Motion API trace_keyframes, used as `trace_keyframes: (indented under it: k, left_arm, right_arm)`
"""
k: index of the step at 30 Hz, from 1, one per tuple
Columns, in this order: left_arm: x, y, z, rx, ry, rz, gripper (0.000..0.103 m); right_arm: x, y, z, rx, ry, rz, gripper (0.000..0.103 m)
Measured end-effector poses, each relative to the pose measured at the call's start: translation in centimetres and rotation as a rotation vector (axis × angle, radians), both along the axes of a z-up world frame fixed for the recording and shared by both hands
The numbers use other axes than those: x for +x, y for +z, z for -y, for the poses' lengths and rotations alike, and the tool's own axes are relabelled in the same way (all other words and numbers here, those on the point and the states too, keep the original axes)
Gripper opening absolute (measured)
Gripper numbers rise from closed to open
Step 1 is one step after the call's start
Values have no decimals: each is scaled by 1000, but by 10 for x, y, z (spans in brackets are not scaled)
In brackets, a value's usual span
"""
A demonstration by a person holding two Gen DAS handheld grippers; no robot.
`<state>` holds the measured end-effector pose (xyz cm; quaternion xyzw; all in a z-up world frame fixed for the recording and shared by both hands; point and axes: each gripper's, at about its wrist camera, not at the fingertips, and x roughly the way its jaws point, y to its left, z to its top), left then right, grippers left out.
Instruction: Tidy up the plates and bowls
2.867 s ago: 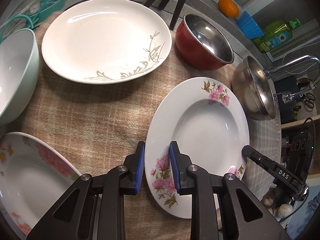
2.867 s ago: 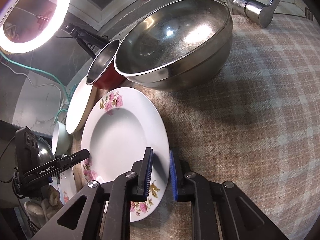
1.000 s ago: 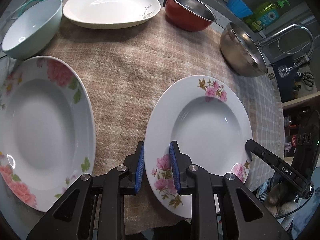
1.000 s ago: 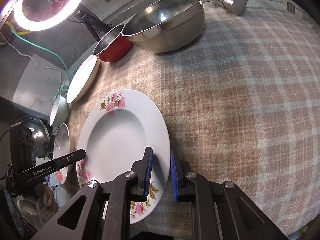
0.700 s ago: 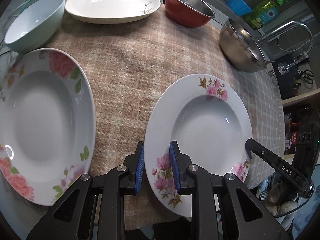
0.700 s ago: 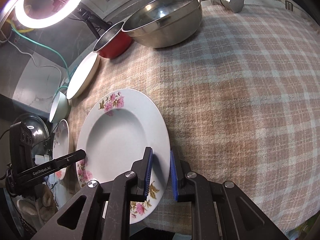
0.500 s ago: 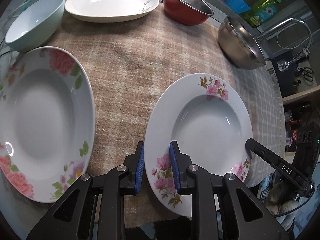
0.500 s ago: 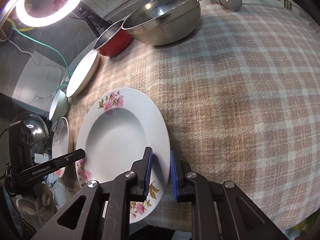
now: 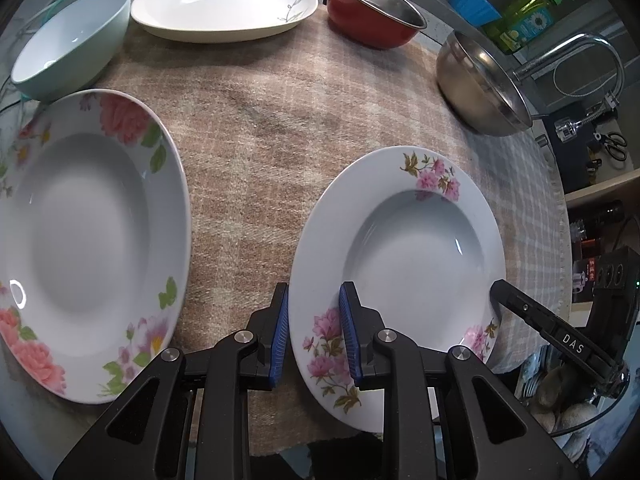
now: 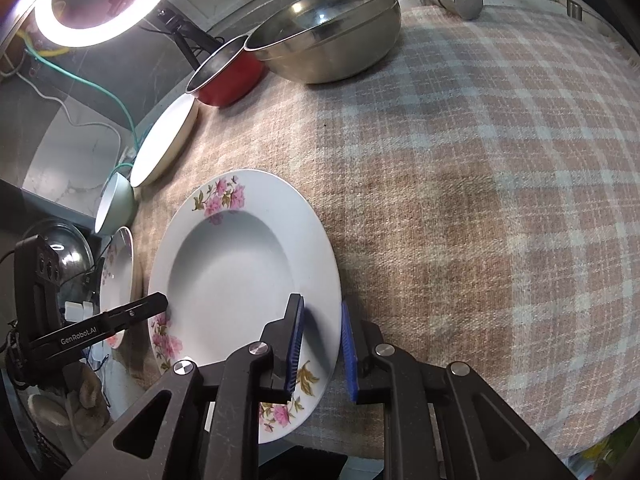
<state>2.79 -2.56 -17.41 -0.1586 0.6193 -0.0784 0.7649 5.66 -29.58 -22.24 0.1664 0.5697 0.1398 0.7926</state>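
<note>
Beside rose plate [image 9: 80, 240] now: held plate [image 9: 400, 264], both tongs clamped.

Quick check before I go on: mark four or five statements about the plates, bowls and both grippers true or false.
1. Both grippers clamp the rim of the small-flowered white plate: left gripper, right gripper. True.
2. The red bowl is stacked inside the steel bowl. False: they sit side by side.
3. The pale green bowl holds fruit. False: it is empty.
4. A large-rose plate lies left of the held plate. True.
</note>
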Motion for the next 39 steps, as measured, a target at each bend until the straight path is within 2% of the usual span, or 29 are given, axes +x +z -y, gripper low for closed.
trace_keyframes:
  k: [12,18,22,31,34,39]
  left_arm:
    - [-1,1,0,8,-12,9,23]
    - [-2,11,-2,37,-9,47,23]
    - [-3,15,-8,45,8,62,23]
    - [-7,30,-20,36,43,100,23]
    - [-11,34,-27,16,54,115,24]
    - [-21,45,-45,35,121,159,24]
  right_arm:
    - [2,0,-4,-30,15,5,20]
    - [2,6,-3,-57,9,28,20]
    - [2,10,4,-58,-7,33,25]
    - [-3,24,13,-75,-39,86,25]
    - [-5,30,18,-44,-62,112,25]
    - [-5,41,17,-10,-69,153,25]
